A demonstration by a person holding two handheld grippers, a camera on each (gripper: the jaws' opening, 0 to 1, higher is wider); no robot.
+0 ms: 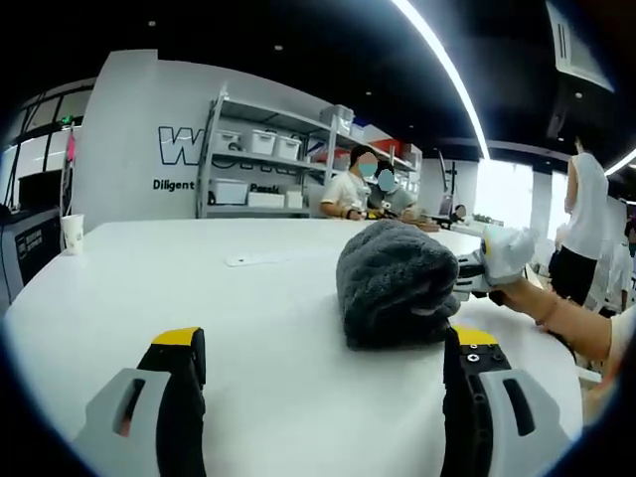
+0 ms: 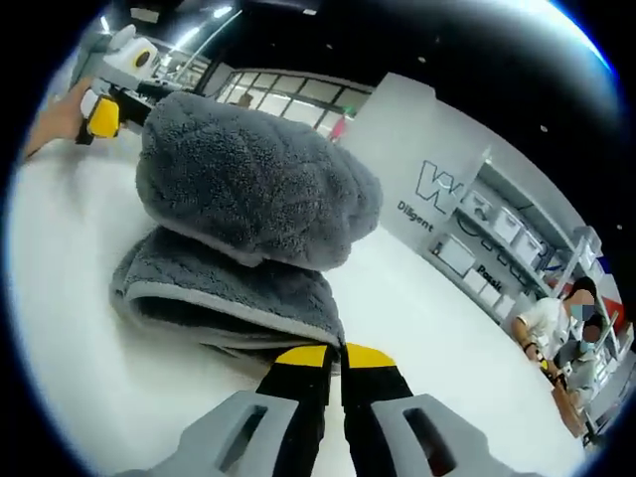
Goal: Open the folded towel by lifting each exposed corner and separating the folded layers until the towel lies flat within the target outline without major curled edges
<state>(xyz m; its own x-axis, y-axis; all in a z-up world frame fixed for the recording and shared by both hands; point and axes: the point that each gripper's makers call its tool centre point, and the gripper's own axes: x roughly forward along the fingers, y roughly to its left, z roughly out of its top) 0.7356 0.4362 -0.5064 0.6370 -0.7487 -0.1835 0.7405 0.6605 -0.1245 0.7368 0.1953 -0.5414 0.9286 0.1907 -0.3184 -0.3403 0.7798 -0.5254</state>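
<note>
While the right gripper pinches the towel edge and the left gripper waits wide open, that thin grip could slip, dropping the layer.

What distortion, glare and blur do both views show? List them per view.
Left gripper view: fisheye bends the ceiling light strip; window glare at right; towel sharp. Right gripper view: tilted, shelves curved; towel fibres crisp, soft shadow beneath on the table.

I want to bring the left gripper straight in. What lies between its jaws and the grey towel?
Bare white table in the left gripper view; the left gripper stands open short of the towel.
</note>
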